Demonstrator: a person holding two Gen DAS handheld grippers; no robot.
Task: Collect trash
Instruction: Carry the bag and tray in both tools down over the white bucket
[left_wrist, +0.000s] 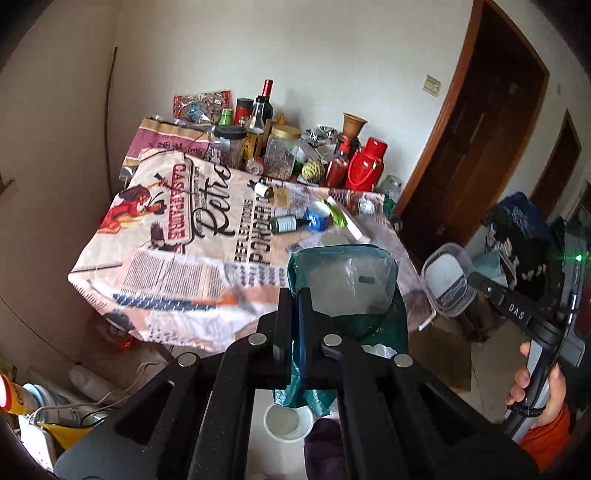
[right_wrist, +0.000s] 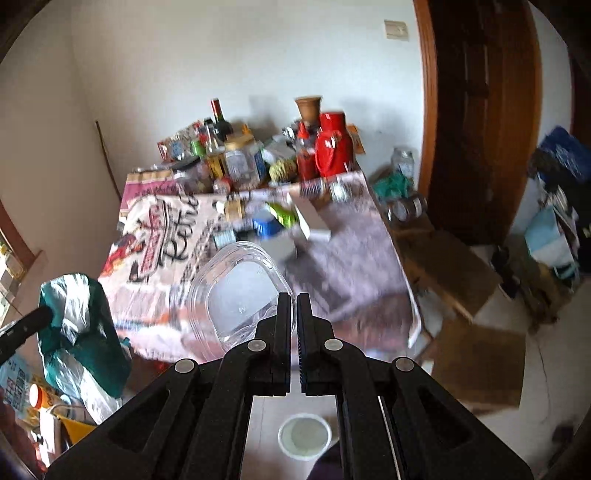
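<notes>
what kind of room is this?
Probably a lived-in home dining or storage room: a table under a printed cloth, crowded with bottles and jars, a wooden door, cardboard boxes on the floor.

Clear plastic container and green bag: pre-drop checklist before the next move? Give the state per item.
1. Left gripper shut on the green bag: ok, bag edge is pinched between the jaws.
2. Right gripper shut on the clear plastic container: ok, rim is clamped.
3. Bag mouth open towards the container: ok, the left view looks into the opening.
4. Container above the bag mouth: not ok, it hangs off to the side, apart from the bag.
5. Container empty: cannot tell, it looks clear but the right view is blurred.
6. Trash left on the table: not ok, the blue cup and small cans still lie there.
</notes>
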